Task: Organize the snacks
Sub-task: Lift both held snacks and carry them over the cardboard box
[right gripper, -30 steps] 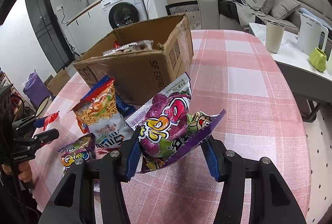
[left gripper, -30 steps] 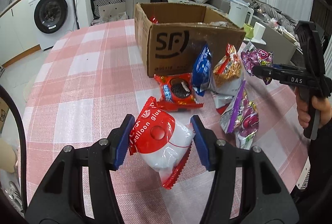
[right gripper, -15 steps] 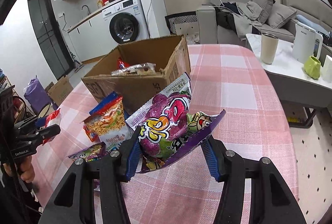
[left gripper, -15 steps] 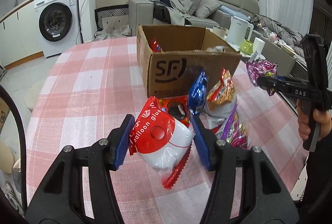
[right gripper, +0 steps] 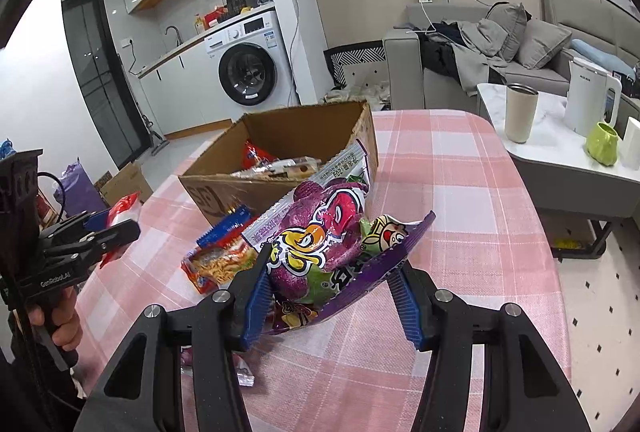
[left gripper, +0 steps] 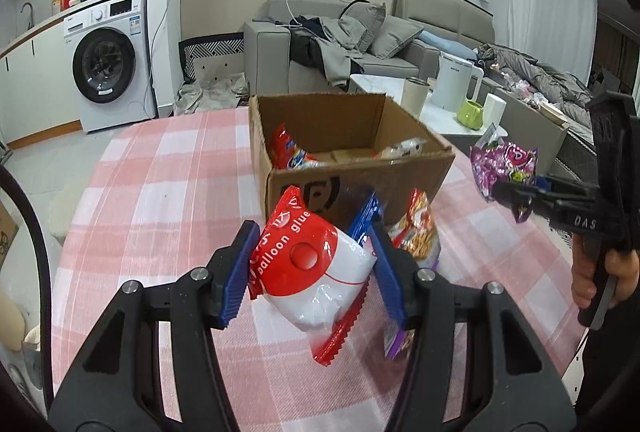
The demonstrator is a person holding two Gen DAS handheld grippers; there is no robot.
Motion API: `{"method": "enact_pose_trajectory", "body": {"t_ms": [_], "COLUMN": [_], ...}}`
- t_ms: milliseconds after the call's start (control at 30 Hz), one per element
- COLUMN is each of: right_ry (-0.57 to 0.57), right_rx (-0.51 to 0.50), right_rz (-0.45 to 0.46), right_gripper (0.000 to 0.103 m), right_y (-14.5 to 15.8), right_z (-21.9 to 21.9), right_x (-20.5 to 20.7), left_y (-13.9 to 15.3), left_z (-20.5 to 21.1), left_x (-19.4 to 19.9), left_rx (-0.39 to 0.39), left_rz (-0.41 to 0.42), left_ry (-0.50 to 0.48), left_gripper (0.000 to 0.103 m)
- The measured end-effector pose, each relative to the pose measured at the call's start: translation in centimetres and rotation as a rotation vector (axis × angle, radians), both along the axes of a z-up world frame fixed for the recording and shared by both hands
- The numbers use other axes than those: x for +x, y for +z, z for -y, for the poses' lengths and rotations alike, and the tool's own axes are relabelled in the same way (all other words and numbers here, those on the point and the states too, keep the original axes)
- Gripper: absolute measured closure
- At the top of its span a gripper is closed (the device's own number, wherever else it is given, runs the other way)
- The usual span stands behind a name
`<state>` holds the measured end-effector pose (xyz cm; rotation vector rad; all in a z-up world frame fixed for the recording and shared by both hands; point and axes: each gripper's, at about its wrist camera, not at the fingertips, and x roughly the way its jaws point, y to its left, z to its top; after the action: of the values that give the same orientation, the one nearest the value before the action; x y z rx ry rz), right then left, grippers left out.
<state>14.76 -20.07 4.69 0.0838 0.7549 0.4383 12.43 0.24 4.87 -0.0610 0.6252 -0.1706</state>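
Partway through: a few packets already lie in the cardboard box (left gripper: 352, 168) at twelve o'clock, the left gripper (left gripper: 312, 264) clamps a red-and-white packet (left gripper: 316, 272), the right gripper (right gripper: 332, 284) clamps a purple bag (right gripper: 320, 248), and noodle packets (right gripper: 220, 264) wait on the table (right gripper: 460, 212).

The brown cardboard box (left gripper: 352, 168) has its printed logo mostly blocked by the red-and-white balloon glue bag (left gripper: 316, 272). The blue snack packet (left gripper: 366, 220) beside the box is barely peeking out.
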Motion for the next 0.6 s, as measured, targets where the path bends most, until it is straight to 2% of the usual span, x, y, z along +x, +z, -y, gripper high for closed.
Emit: {"method": "enact_pose_trajectory", "body": {"t_ms": [600], "right_ry": [0.004], "right_rx": [0.016], "right_rz": [0.052], "right_gripper": [0.048], "right_y": [2.6], "right_z": [-2.8], "right_x": [1.3], "left_y": [3.4], "left_z": [2.0], "left_x": [4.8], "left_rx": [0.012], "left_rz": [0.086], "left_ry": [-0.005], "left_gripper": [0.050]}}
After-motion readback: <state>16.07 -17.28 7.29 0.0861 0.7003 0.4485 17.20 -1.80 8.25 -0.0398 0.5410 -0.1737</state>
